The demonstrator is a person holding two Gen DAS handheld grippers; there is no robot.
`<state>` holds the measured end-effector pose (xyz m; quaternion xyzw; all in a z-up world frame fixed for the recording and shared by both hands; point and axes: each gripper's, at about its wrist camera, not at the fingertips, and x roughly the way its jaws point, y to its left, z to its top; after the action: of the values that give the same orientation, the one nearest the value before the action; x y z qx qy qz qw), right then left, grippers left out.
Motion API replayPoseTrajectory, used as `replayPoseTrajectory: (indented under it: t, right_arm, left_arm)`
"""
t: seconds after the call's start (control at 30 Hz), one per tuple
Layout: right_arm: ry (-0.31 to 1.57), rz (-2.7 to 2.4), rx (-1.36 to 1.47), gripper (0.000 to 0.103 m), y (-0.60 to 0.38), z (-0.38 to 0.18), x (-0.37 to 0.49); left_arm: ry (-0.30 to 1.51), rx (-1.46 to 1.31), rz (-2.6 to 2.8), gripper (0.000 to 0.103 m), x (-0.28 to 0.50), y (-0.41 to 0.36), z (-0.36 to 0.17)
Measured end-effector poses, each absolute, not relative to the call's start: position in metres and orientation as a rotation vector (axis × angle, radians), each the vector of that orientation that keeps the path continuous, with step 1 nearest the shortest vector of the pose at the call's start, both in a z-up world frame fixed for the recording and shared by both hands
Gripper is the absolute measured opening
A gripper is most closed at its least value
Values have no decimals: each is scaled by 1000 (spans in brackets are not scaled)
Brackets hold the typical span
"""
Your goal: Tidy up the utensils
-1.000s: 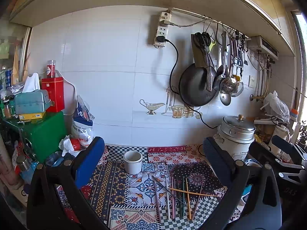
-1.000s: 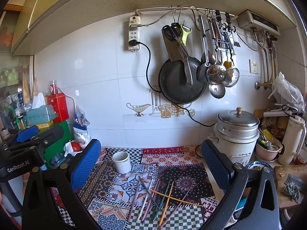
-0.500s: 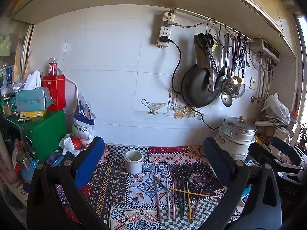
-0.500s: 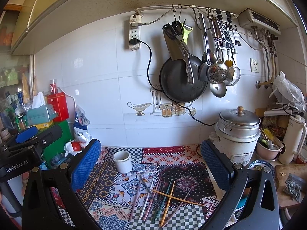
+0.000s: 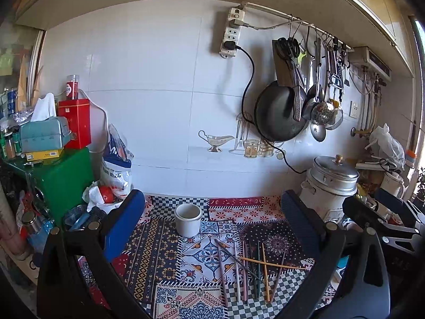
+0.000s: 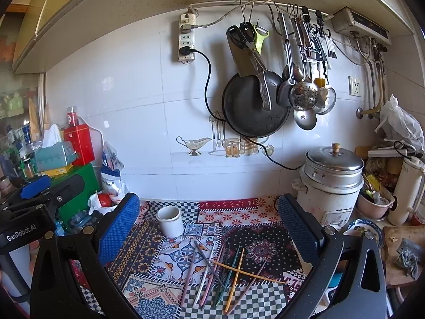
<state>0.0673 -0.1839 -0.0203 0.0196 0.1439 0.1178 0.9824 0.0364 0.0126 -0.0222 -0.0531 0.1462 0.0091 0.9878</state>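
Several coloured chopsticks (image 5: 249, 268) lie loosely crossed on the patterned cloth (image 5: 159, 244); they also show in the right wrist view (image 6: 223, 273). A white cup (image 5: 188, 219) stands upright and empty behind them, also seen in the right wrist view (image 6: 170, 220). My left gripper (image 5: 212, 223) is open and empty, held above the cloth in front of the cup. My right gripper (image 6: 209, 223) is open and empty, above the chopsticks. Each gripper appears at the other view's edge.
A rice cooker (image 6: 332, 183) stands at the right. A green box (image 5: 63, 175) with a tissue box and red tin is at the left, beside bags (image 5: 114, 164). A pan and utensils (image 6: 255, 106) hang on the tiled wall. A thermos (image 6: 403, 194) and bowls are at far right.
Both views have shifted slightly, with the wall items drifting right and up. Chopsticks and cup have not moved. Both grippers stay open.
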Motion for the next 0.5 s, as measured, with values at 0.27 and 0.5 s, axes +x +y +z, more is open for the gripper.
replayPoseTrajectory:
  t: [0.27,0.5]
  right_arm:
    - [402,191,14,103,-188,-49,102]
    - [561,129,-52,103,-203,-89,145]
  left_arm:
    - [418,-116,30,103,79,14,-53]
    - [541,-112,76,103,130,17,-98]
